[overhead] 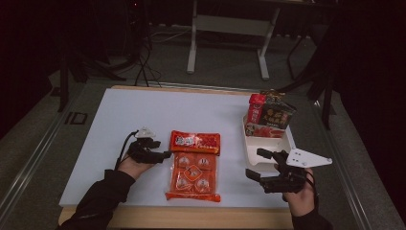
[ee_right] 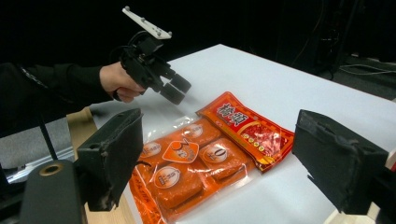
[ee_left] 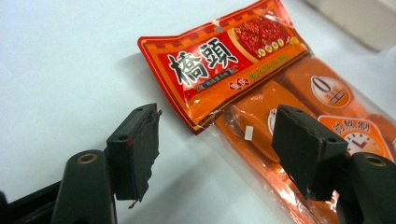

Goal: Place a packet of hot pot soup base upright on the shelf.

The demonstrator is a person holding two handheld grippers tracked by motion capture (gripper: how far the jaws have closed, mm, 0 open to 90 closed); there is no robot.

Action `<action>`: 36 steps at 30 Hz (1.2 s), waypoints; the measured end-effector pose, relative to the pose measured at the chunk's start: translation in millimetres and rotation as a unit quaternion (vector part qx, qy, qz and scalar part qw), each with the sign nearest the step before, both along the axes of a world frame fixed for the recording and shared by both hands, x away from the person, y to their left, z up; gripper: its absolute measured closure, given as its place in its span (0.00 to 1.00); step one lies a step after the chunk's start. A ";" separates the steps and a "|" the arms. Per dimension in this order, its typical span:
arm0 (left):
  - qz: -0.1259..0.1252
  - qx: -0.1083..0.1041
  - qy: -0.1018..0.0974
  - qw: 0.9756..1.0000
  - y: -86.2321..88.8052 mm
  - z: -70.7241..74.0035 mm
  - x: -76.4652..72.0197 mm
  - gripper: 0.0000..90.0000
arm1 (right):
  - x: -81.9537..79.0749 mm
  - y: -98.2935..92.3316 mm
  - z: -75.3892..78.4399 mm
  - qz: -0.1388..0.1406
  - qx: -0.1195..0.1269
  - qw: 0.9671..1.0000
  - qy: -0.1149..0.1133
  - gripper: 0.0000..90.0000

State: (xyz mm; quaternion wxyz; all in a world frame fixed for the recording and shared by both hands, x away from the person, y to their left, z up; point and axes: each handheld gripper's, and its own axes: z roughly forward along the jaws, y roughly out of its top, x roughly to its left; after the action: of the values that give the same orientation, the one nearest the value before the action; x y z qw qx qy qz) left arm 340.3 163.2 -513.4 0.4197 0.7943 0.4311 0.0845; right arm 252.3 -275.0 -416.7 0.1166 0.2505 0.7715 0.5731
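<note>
An orange snack packet (overhead: 194, 167) with a red header card lies flat on the white table (overhead: 143, 115), near its front edge. My left gripper (overhead: 165, 154) hovers just left of the packet's upper part, open. In the left gripper view the packet (ee_left: 261, 70) lies ahead, its left edge between the spread jaws of my left gripper (ee_left: 215, 114), with neither pad touching it. My right gripper (overhead: 253, 164) is open to the right of the packet, nothing between its fingers. The right gripper view looks across the packet (ee_right: 205, 154) toward the left gripper (ee_right: 175, 88) and the hand holding it.
A white tray (overhead: 287, 143) stands at the right of the table, behind my right gripper, with upright red and dark food packets (overhead: 268, 115) in its far end. The table's wooden front edge (overhead: 191, 215) runs just below the packet. A desk frame stands on the floor beyond.
</note>
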 end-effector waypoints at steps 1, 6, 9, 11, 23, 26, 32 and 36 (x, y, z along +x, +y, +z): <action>0.000 0.000 0.000 1.000 0.0 0.0 0.0 0.36 | 0.0 0.0 0.0 0.000 0.000 1.000 0.000 0.18; 0.003 0.004 -0.011 1.000 2.1 -2.6 12.4 0.36 | -1.1 0.3 0.3 -0.009 -0.013 1.000 -0.016 0.18; 0.012 0.006 -0.007 1.000 1.9 -5.9 19.0 0.36 | -1.8 0.3 0.5 -0.011 -0.020 1.000 -0.022 0.16; 0.015 0.011 -0.006 1.000 1.1 -7.8 22.9 0.36 | -2.7 0.8 0.7 -0.013 -0.029 0.999 -0.029 0.15; 0.009 0.021 0.009 1.000 -9.6 -16.7 41.5 0.33 | -7.9 5.1 1.3 -0.020 -0.035 0.998 -0.046 0.13; 0.001 0.037 0.020 0.999 -14.5 -21.7 46.0 0.33 | -9.9 6.8 1.1 -0.015 -0.032 0.998 -0.048 0.12; 0.007 0.030 0.032 0.999 -15.4 -28.5 54.8 0.36 | -11.6 14.6 -2.2 -0.006 -0.048 0.998 -0.047 0.12; 0.003 0.013 0.041 0.999 -15.5 -31.1 59.3 0.39 | -11.7 18.6 -4.6 0.000 -0.054 0.998 -0.042 0.12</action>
State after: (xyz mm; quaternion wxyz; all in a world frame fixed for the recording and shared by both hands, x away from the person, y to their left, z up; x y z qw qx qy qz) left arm 399.6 147.7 -544.6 0.3910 0.8011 0.4492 0.0592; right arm 240.6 -256.4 -421.2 0.1619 0.2193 0.7957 0.5410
